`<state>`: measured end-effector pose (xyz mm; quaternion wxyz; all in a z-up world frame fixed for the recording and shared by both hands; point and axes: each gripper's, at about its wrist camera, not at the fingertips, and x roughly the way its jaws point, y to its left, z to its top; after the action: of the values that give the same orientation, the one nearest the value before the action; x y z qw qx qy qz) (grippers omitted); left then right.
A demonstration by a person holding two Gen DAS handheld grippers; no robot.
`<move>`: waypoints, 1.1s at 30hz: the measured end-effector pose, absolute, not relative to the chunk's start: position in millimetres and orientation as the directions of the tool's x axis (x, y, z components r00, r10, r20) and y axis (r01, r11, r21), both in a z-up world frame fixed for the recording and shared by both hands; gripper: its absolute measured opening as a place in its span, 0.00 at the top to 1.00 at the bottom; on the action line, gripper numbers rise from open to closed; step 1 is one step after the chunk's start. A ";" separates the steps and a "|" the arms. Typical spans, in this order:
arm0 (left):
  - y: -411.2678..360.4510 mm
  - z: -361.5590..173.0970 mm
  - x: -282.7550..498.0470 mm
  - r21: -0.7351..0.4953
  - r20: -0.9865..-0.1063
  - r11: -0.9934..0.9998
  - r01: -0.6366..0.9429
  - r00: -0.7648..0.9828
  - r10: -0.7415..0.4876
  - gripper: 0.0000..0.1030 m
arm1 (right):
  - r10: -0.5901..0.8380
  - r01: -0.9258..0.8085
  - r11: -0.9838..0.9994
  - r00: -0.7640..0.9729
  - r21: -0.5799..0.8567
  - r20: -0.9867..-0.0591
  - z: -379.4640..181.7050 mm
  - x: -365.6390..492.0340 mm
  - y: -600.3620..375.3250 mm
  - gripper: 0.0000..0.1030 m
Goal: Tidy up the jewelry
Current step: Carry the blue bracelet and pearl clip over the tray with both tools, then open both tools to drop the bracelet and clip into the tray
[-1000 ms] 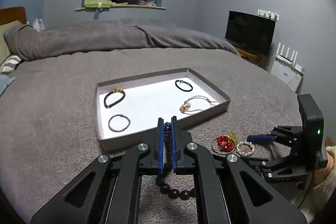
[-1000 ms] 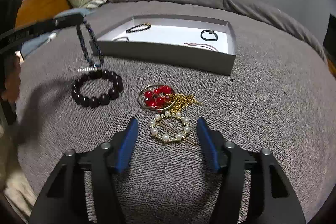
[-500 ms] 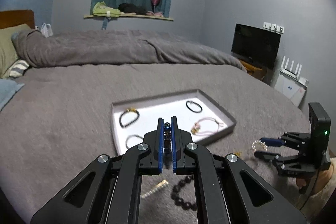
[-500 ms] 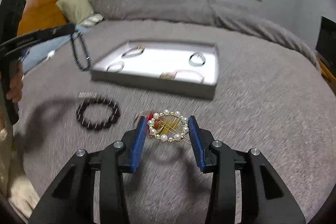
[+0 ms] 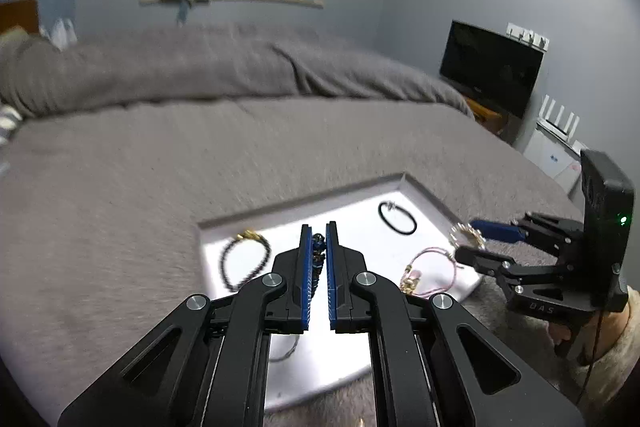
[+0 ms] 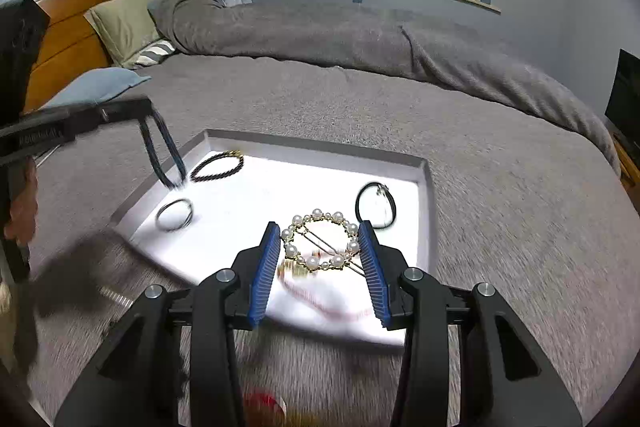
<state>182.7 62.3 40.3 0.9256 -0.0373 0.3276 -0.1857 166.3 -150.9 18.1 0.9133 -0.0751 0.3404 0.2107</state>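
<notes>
My left gripper (image 5: 319,227) is shut on a dark beaded strand (image 5: 319,247), which hangs over the white tray (image 5: 304,199). In the right wrist view the same gripper (image 6: 146,107) comes in from the left, and the strand (image 6: 161,155) dangles above the tray's left corner (image 6: 320,146). My right gripper (image 6: 319,227) is shut on a round pearl hair clip (image 6: 317,214) and holds it above the tray's near side. The left wrist view shows this gripper (image 5: 466,239) with the pearl clip (image 5: 464,231) at the tray's right edge.
In the tray lie a black bracelet with a gold clasp (image 6: 217,166), a silver ring bracelet (image 6: 175,214), a black band (image 6: 375,205) and a pink cord bracelet (image 5: 432,267). Red beads (image 6: 264,403) lie on the grey bed cover in front of the tray. A hand (image 6: 22,211) holds the left gripper.
The right gripper closed on the pearl clip, lifted it off the cover and carried it over the tray. The left gripper moved forward over the tray with the strand.
</notes>
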 end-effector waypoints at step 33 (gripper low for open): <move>81.1 -35.9 215.6 -0.091 -0.714 0.979 0.184 0.673 -0.193 0.91 | 0.183 -0.321 0.946 0.634 -0.040 -0.752 -33.0 223.8 -124.8 0.52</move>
<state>215.6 81.1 -35.9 0.9146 -0.0058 0.3908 -0.1033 223.8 -124.8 -33.0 0.8998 -0.0853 0.4044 0.1399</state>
